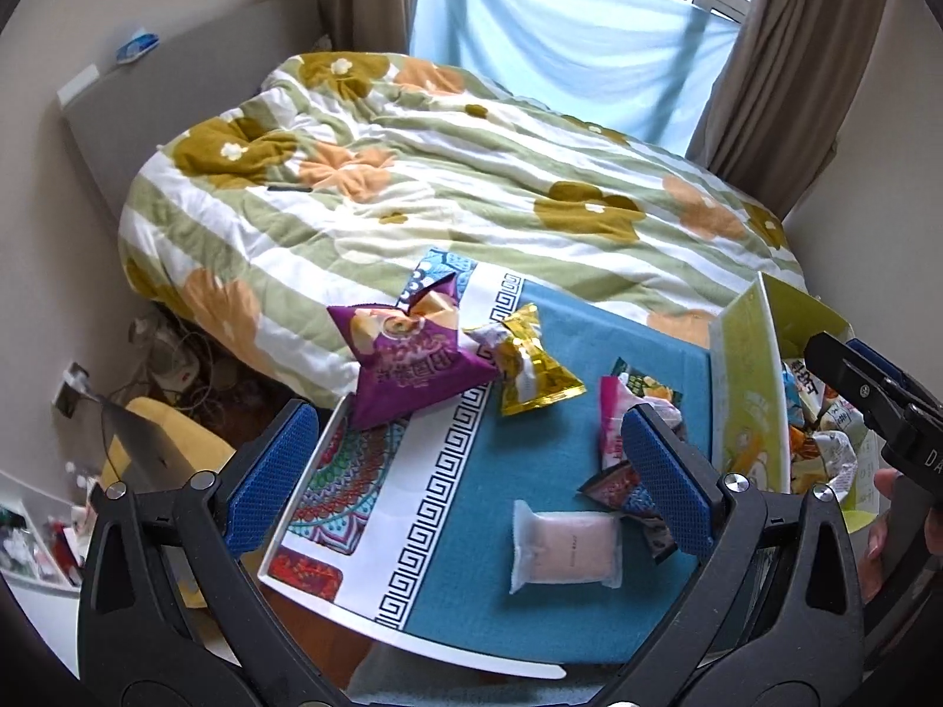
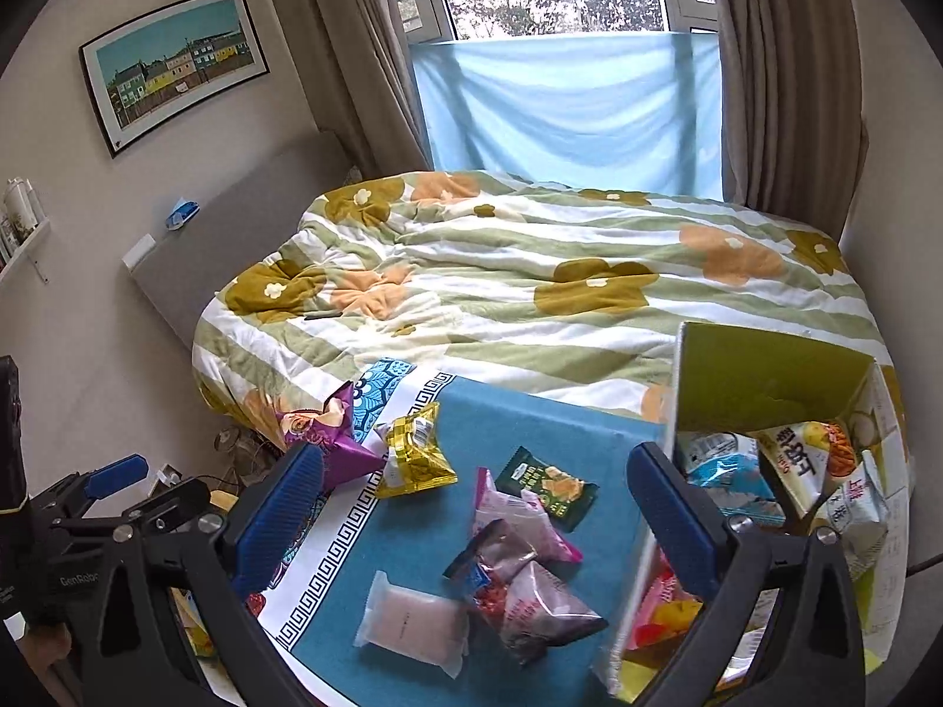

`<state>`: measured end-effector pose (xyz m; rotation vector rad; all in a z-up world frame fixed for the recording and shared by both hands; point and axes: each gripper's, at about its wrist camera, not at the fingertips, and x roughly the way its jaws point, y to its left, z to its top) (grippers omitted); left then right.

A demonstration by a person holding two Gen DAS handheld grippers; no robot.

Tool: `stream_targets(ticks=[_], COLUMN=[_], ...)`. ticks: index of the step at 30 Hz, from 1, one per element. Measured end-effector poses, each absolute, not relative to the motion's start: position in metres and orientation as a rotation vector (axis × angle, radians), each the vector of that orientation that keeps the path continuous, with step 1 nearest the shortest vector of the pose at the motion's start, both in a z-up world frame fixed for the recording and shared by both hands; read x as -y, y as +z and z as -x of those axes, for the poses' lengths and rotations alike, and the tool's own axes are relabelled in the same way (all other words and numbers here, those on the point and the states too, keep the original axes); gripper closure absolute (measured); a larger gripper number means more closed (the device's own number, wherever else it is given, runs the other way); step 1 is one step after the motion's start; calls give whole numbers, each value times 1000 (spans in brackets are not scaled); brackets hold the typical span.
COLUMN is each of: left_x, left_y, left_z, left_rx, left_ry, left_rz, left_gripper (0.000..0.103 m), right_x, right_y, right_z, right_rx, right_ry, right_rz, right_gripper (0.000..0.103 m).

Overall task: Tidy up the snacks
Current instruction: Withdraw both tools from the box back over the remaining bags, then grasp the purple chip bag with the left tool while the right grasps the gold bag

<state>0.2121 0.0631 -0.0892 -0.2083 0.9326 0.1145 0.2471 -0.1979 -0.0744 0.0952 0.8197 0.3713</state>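
Observation:
Loose snacks lie on a small table with a teal patterned cloth [image 1: 448, 506] [image 2: 412, 542]. There is a purple chip bag [image 1: 406, 365] [image 2: 330, 442], a yellow packet [image 1: 530, 371] [image 2: 412, 459], a pale pink wrapped cake [image 1: 566, 551] [image 2: 412, 624], a dark green packet [image 2: 545, 486], a pink packet [image 2: 518, 518] and dark foil packets [image 2: 524, 595]. A yellow-green cardboard box [image 1: 748, 389] [image 2: 760, 377] at the right holds several snacks. My left gripper [image 1: 465, 483] is open and empty above the table. My right gripper [image 2: 477, 524] is open and empty over the snacks; its side shows in the left wrist view [image 1: 872, 400].
A bed with a striped floral quilt [image 1: 448, 188] [image 2: 530, 294] lies just behind the table. Cables and clutter sit on the floor at the left [image 1: 177, 365]. Curtains and a blue cloth [image 2: 566, 112] cover the window behind.

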Motion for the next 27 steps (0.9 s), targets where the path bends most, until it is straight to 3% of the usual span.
stream_targets(ticks=[11,24,27], left_x=[-149,-151,-153], left_y=[-180,-264,-277], left_z=[-308,-364,-370], left_rx=[-1131,-1273,-1276], left_ry=[47,-53,-68], left_rz=[331,393,426], left_gripper=[1,1,1], right_x=[108,71,68], right_y=[-140,-209,-222], right_z=[-312,-368,-376], right_rx=[-962,-1142,-1182], right_ry=[321,302,329], right_rz=[-98,-39,-24], right_gripper=[0,0,5])
